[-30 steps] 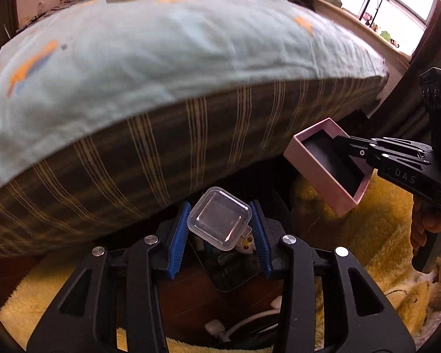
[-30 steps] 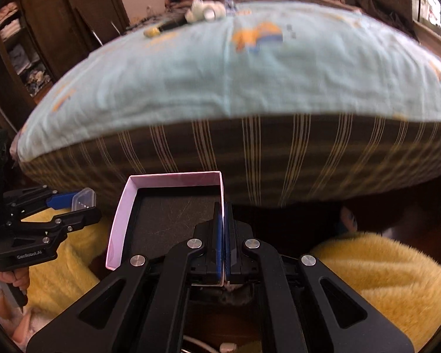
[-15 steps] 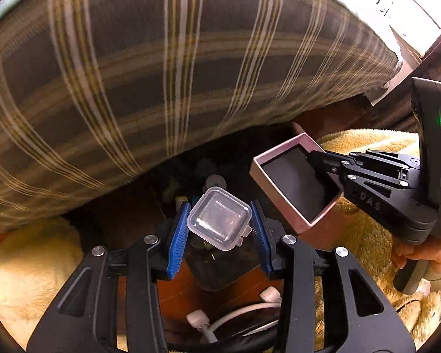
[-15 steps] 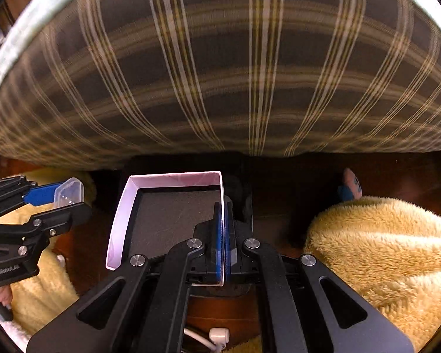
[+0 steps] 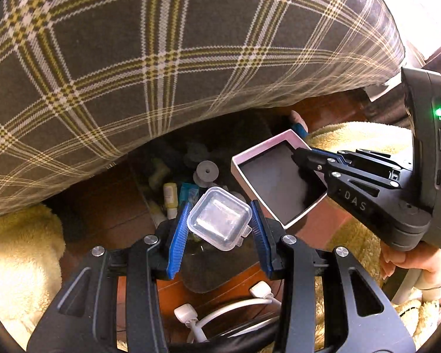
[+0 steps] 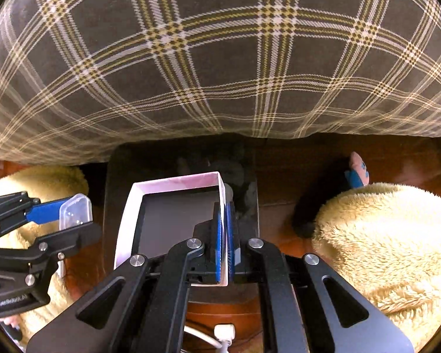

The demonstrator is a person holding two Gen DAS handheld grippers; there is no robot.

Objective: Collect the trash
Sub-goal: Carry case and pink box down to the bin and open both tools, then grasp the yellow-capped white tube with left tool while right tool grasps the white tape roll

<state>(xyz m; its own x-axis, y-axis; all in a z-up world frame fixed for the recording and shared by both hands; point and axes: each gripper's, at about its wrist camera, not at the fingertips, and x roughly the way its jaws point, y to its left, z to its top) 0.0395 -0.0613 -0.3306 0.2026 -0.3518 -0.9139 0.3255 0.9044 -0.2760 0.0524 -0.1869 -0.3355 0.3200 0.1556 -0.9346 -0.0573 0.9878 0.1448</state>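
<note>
My left gripper (image 5: 219, 206) is shut on a small clear plastic box (image 5: 220, 222), its blue pads pressing two opposite sides. To its right, my right gripper (image 5: 297, 153) holds a shallow pink box with a black inside (image 5: 276, 182) by one wall. In the right wrist view that wall stands between the blue pads of my right gripper (image 6: 224, 206); the jaws are opening, and the pads still touch the pink box (image 6: 167, 214). Both hang over a dark bin (image 6: 111, 182) on the floor. My left gripper (image 6: 82, 214) with the clear box (image 6: 75, 210) shows at left.
A brown plaid bed cover (image 5: 161, 58) overhangs the bin. Inside it lie a yellow bottle (image 5: 170, 194) and a grey spool (image 5: 205, 172). Fluffy yellow rugs (image 6: 382, 250) flank it on the wooden floor. White plugs and cables (image 5: 220, 309) lie near me. A person's hand (image 5: 408, 261) grips the right handle.
Both grippers have sunk from the level of the bed's top to below its plaid edge, each still carrying its box. The bin and its contents have come into view.
</note>
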